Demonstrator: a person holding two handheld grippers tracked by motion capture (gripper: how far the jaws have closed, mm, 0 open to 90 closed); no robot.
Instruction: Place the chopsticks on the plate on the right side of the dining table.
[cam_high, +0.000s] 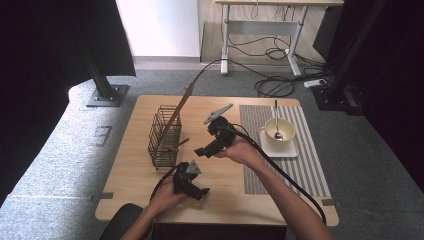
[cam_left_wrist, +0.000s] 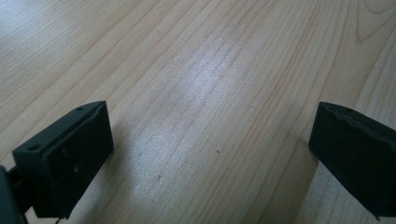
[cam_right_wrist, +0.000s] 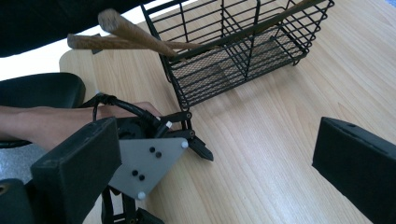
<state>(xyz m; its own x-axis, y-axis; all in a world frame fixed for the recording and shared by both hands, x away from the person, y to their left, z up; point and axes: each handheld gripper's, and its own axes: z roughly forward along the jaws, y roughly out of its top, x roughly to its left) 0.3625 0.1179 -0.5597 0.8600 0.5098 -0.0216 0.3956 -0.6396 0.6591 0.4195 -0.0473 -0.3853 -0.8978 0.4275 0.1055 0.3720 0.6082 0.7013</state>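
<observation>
A black wire basket (cam_high: 165, 136) (cam_right_wrist: 243, 44) stands on the left half of the wooden table (cam_high: 220, 175). Long wooden utensils (cam_high: 178, 109) (cam_right_wrist: 135, 33) lean out of it. My right gripper (cam_high: 204, 151) (cam_right_wrist: 210, 158) hovers just right of the basket, open and pointing toward it, with nothing between its jaws. My left gripper (cam_high: 201, 193) (cam_left_wrist: 210, 149) sits low near the table's front edge, open over bare wood (cam_left_wrist: 205, 93). In the right gripper view the left gripper's grey plate (cam_right_wrist: 144, 163) and the hand (cam_right_wrist: 65, 123) holding it show below the basket.
A striped placemat (cam_high: 300, 160) covers the right side of the table. On it a cream bowl (cam_high: 278, 131) with a metal spoon (cam_high: 276, 120) rests on a square saucer (cam_high: 292, 151). Black frame posts (cam_high: 100, 75) and floor cables (cam_high: 275, 82) lie beyond the table.
</observation>
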